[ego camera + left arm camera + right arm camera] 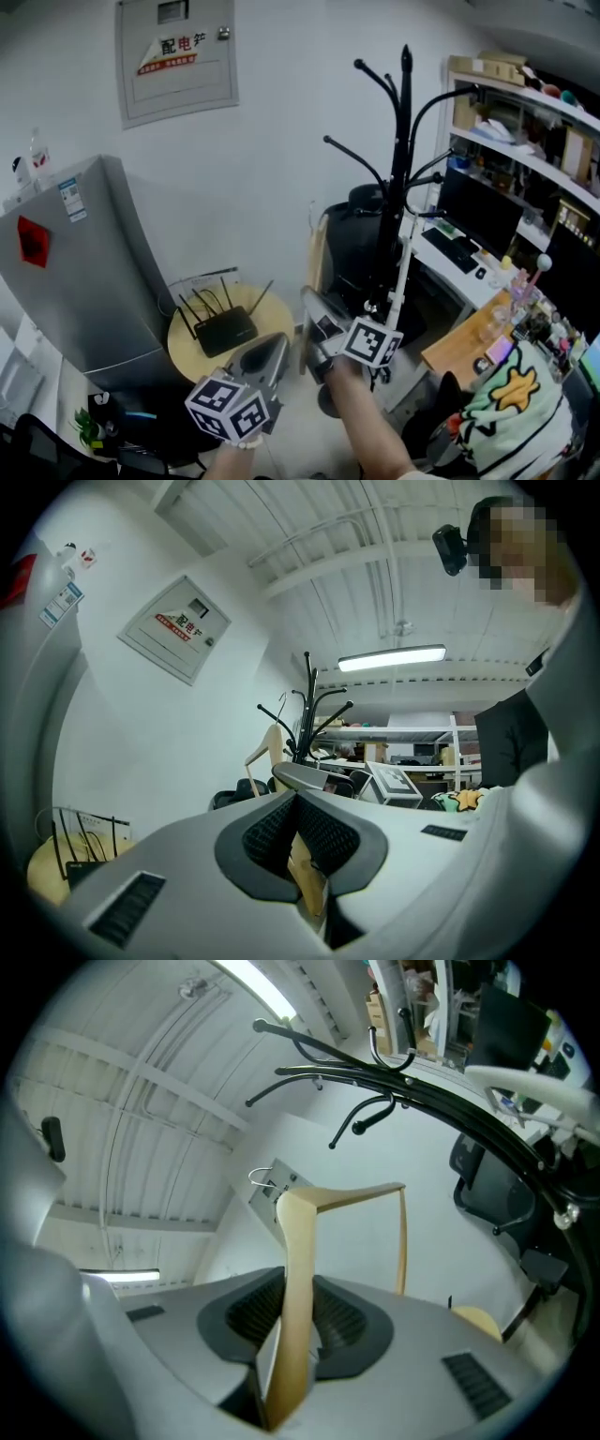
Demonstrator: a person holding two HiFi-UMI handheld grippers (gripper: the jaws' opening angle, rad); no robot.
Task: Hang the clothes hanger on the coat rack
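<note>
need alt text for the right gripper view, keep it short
The right gripper has its jaws shut on one arm of a wooden clothes hanger, which rises up the middle of the picture. A black coat rack with curved hooks sweeps across the upper right, in front of a white wall.

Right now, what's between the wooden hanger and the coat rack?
Nothing solid: in the right gripper view, only bare white wall shows between the hanger and the coat rack.
</note>
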